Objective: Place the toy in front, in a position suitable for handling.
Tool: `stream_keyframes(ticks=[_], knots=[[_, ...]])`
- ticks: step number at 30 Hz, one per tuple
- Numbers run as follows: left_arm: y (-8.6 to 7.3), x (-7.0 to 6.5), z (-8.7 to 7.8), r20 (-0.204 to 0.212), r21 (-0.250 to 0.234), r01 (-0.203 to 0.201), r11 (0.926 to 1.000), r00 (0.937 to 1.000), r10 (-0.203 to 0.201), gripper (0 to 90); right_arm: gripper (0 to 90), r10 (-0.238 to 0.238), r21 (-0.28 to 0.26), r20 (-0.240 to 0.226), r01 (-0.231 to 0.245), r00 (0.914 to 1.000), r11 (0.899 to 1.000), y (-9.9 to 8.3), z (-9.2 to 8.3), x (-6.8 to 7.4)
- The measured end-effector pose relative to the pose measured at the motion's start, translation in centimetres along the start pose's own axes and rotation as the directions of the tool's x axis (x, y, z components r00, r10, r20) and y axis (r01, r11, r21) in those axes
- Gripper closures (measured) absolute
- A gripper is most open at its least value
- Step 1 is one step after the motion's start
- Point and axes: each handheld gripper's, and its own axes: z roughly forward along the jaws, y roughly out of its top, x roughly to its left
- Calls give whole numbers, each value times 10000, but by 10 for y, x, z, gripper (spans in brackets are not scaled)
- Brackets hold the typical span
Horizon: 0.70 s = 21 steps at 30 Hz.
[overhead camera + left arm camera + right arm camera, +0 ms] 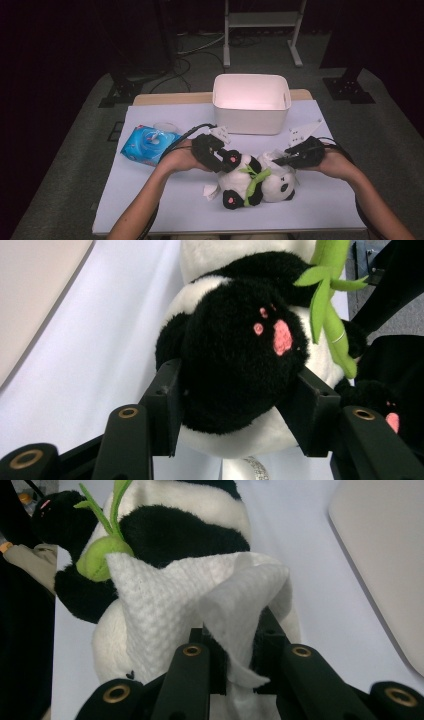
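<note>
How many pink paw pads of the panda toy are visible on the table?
2. One paw pad is on the foot held between the left gripper jaws; the other paw pad faces the table's near edge. More may be hidden under the panda toy.

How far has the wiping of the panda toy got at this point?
Done: a wet wipe is out and pinched in the right gripper; the left gripper clamps the panda by a black paw. In hand: the wipe lies against its body. Left: how much wiping remains can't be judged; the white bin looks empty.
</note>
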Motion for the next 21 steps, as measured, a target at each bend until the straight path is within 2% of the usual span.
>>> stream_keyframes(ticks=[8,12,17,21], knots=[[10,-3,2,238,5,-57,10000,9997,56,368,799,-302,64,30,302,9995,9995,2,-1,11],[15,-6,1,431,-190,-98,9998,9990,106,367,799,-492,68,74,491,9988,9988,2,-2,15],[21,-8,1,488,-112,-291,9995,9984,296,364,800,-489,-63,64,489,9988,9988,1,-2,20],[31,-11,4,721,-137,-386,9992,9966,395,354,801,-570,-157,-33,569,9984,9983,0,-2,23]])
